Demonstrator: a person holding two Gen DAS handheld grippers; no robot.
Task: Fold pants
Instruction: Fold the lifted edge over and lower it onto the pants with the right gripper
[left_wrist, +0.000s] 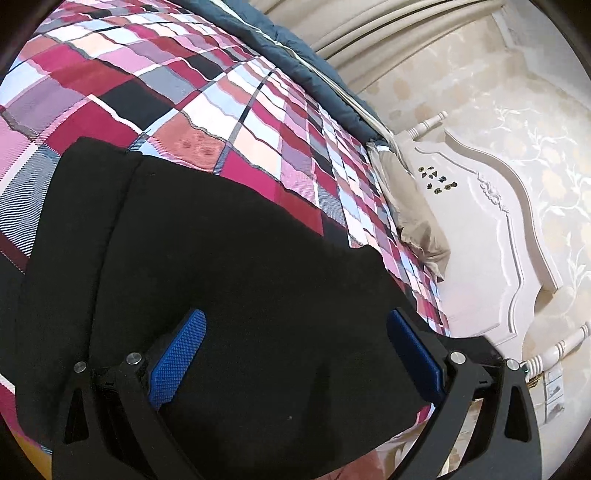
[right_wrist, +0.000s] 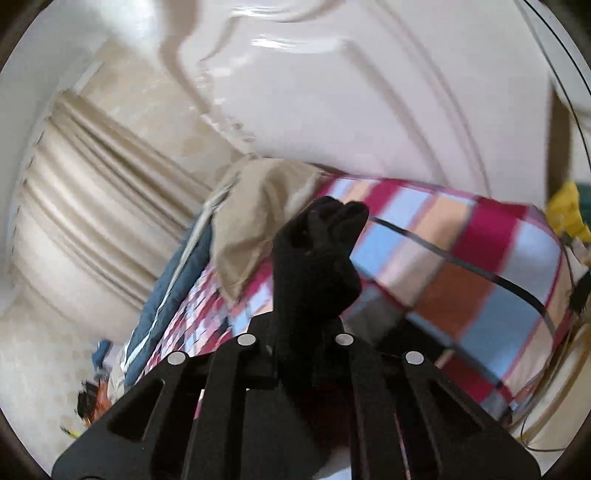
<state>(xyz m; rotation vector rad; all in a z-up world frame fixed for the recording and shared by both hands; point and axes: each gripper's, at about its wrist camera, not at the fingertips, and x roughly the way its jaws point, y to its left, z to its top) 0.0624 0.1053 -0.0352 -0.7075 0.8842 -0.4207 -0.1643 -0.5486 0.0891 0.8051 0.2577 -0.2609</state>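
1. While the pants (left_wrist: 229, 266) lie on the plaid bed (left_wrist: 177, 92), our left gripper (left_wrist: 295, 354) hangs over them, jaws spread wide.
2. Our right gripper (right_wrist: 295, 328) is clamped on a bunched pants (right_wrist: 314, 258) fold, raised before the headboard (right_wrist: 351, 92).

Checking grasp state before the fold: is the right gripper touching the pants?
Touching. In the right wrist view the right gripper is shut on a bunched wad of the black pants, which sticks out from between its closed fingers.
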